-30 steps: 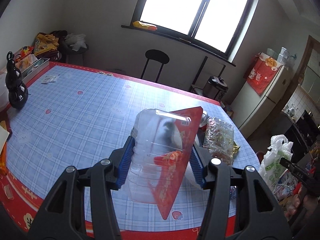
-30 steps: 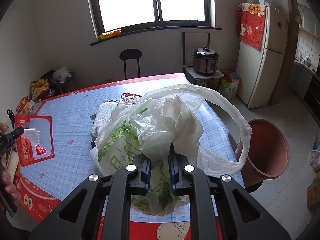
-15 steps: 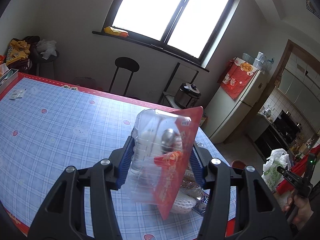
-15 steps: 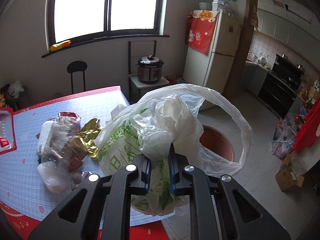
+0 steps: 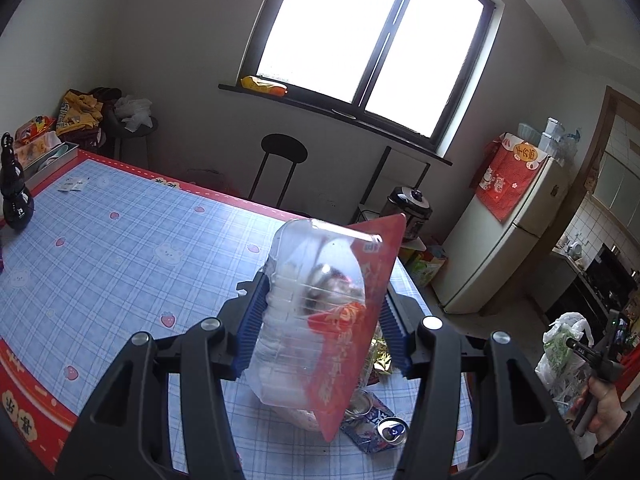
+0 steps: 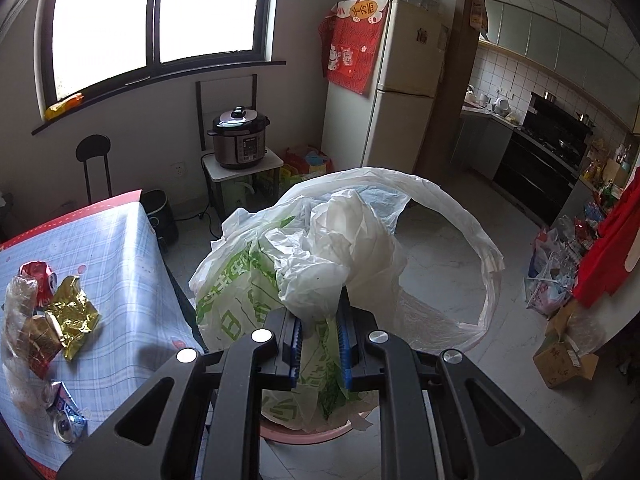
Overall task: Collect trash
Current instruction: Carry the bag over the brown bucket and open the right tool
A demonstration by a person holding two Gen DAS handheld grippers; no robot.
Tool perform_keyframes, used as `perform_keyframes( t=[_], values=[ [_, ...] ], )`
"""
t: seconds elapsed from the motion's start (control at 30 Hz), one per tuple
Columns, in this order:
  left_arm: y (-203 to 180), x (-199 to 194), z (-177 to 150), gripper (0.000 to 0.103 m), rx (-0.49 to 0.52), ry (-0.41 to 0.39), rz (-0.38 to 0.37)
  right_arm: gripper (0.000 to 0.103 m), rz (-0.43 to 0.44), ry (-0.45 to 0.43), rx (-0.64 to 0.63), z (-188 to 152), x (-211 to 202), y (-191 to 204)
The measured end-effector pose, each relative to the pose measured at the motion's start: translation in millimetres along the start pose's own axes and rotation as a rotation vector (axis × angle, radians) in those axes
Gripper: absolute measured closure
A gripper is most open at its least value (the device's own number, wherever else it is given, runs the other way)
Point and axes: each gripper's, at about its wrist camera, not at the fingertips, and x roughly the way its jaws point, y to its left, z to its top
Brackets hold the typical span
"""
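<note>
My left gripper (image 5: 322,316) is shut on a clear plastic blister pack with a red card back (image 5: 320,320), held above the blue checked table (image 5: 120,248). My right gripper (image 6: 318,340) is shut on a white and green plastic bag (image 6: 304,264), its mouth gaping open to the right, held beside the table's corner over a pink bin rim (image 6: 312,434). A pile of trash lies on the table edge: gold foil wrapper (image 6: 74,314), red can (image 6: 38,280), clear wrappers (image 6: 20,320), a crushed can (image 5: 394,432). The bag (image 5: 560,352) also shows far right in the left wrist view.
A black stool (image 5: 282,172), a pressure cooker on a small stand (image 6: 240,138) and a fridge (image 6: 400,92) stand behind the table. Cardboard boxes and bags (image 6: 564,352) crowd the floor at right. A black gourd-shaped figure (image 5: 14,196) stands on the table's left edge.
The right gripper with the bag has swung right, off the table, over the floor and bin. The left gripper with the blister pack has moved toward the trash pile at the table's corner.
</note>
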Motion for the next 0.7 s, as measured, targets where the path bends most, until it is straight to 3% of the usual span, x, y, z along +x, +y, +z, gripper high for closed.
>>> perform_keyframes(
  t=[0.23, 0.3, 0.47, 0.63, 0.7],
  values=[
    [-26.8, -11.0, -3.5, 0.048, 0.025, -0.002, 0.025, 0.075, 0.054, 0.031, 0.053, 8.6, 30.7, -12.0],
    [-30.3, -11.5, -1.2, 0.048, 0.033, 0.001, 0.021, 0.059, 0.059, 0.025, 0.078, 12.9, 33.7, -13.2],
    [-36.9, -16.3, 6.9, 0.048, 0.075, -0.005, -0.002, 0.033, 0.058, -0.013, 0.089, 24.3, 26.6, -7.1],
    [-40.9, -17.1, 13.7, 0.048, 0.116, -0.010, -0.032, 0.018, 0.055, -0.040, 0.125, 31.2, 4.7, -6.7],
    [-42.8, -14.8, 16.6, 0.048, 0.131, -0.008, -0.051, 0.007, 0.042, -0.062, 0.151, 32.8, -9.6, -8.4]
  ],
)
